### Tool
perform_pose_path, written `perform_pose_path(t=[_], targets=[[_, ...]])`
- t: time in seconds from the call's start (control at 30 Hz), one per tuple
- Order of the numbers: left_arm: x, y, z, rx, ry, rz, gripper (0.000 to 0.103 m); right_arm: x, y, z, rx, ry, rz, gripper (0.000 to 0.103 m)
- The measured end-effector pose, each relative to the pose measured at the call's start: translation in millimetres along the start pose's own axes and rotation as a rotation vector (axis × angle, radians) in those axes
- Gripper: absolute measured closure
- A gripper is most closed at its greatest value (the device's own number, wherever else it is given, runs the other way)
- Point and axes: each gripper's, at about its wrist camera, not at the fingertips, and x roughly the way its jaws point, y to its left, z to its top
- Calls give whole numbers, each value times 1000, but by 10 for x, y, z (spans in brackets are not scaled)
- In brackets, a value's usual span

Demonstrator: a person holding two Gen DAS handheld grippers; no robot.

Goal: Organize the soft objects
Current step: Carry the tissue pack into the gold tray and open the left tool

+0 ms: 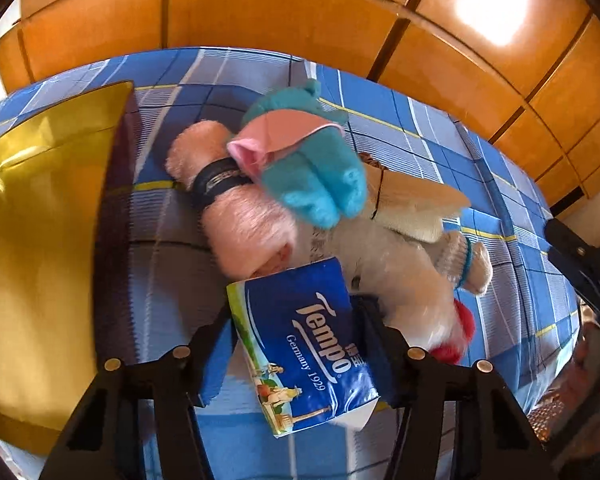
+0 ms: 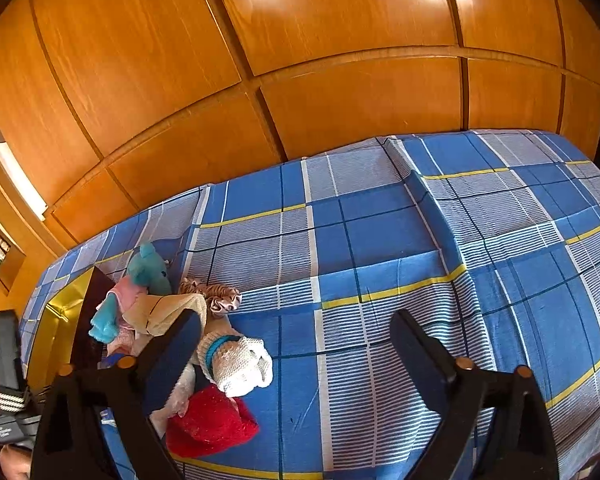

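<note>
Beside the gold box, jaws hold a tissue pack.

A bed in blue plaid sheet carries a heap of soft toys; a gold box beside them.

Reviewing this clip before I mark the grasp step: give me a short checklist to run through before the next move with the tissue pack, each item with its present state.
1. Tissue pack sits between the left gripper fingers: ok.
2. Pads press firmly on both sides of the pack: cannot tell; the right pad touches, the left is hidden behind the pack.
3. Pack is free of the pink rolled towel: not ok, its top corner touches the towel.
4. Gold box is open to receive things: ok.
5. Right gripper is open, holding nothing: ok.
6. Right gripper clear of the pile: not ok, one finger overlaps the knitted white piece.
</note>
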Motion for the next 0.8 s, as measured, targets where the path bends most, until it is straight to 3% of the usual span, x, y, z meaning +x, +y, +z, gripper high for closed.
perform_pose_path(t=[0.13, 0.27, 0.43, 0.57, 0.7, 0.8], targets=[[-180, 45, -144, 17, -33, -15, 44, 59, 75, -45, -33, 34, 28, 17], [-358, -4, -229, 40, -69, -53, 44, 128, 208, -102, -87, 93, 115, 24], [-630, -82, -272, 94, -135, -94, 44, 208, 501, -253, -223, 171, 180, 46], [-859, -24, -293, 118, -211, -83, 44, 210, 704, -341, -255, 219, 309, 47], [-980, 219, -257, 71, -233, -58, 44, 324, 916, -376, -276, 249, 340, 47], [-1039, 499, -219, 15, -232, -33, 44, 505, 1044, -399, -309, 276, 298, 47]])
